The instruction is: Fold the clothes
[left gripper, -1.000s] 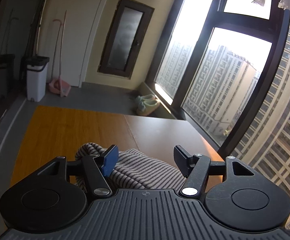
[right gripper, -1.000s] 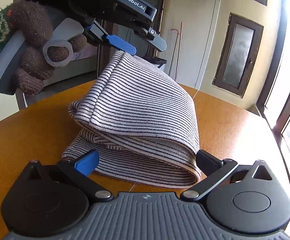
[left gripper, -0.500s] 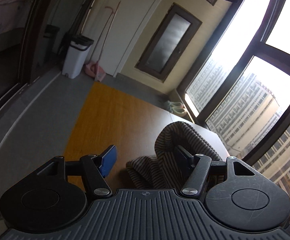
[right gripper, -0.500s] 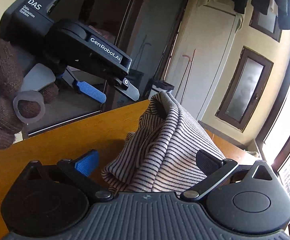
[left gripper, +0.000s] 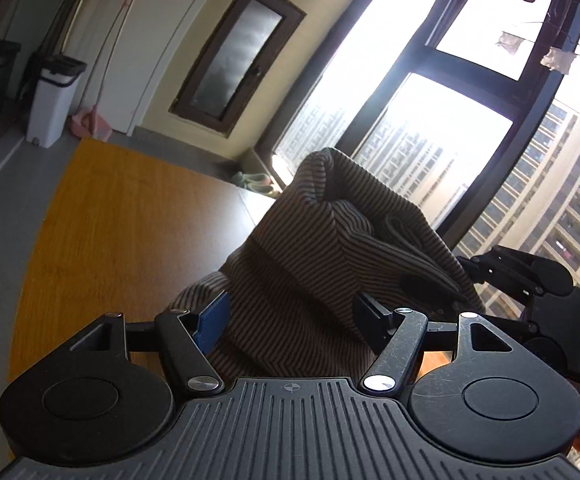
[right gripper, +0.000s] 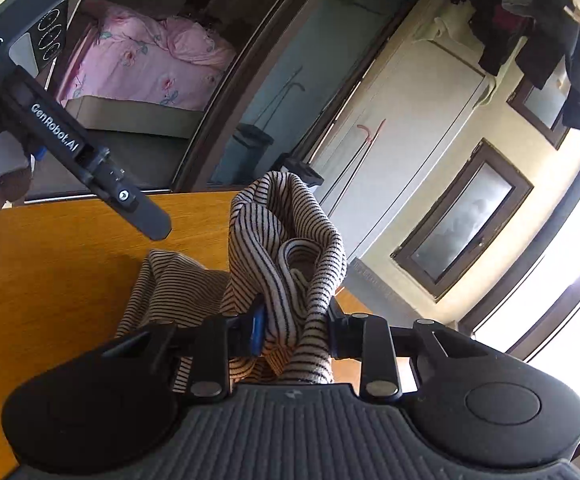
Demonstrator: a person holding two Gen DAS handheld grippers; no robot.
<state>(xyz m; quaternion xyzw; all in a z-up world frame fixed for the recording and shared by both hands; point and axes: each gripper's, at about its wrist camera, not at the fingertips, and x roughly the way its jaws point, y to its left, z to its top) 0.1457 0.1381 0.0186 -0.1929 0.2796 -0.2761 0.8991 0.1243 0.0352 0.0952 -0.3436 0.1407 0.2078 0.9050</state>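
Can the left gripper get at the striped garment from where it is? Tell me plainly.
Probably yes. The striped garment already bulges between the fingers of the left gripper, whose jaws are opening, with nothing in front of it. The right gripper is closing on a bunched fold, lifting it off the wooden table.

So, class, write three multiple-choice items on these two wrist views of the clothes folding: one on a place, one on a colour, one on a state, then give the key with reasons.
1. Where does the lower part of the striped garment lie?
A. on the wooden table
B. on the bed
C. on the floor

2. What colour is the bedding in the far room?
A. green
B. pink
C. grey

3. What is the right gripper doing?
A. hanging empty
B. gripping a hanger
C. pinching a bunched fold of the garment

Key: 1 A, the cloth spreads on the tabletop; 2 B, it is pink and flowered; 3 C, the closing jaws have striped cloth between their pads.
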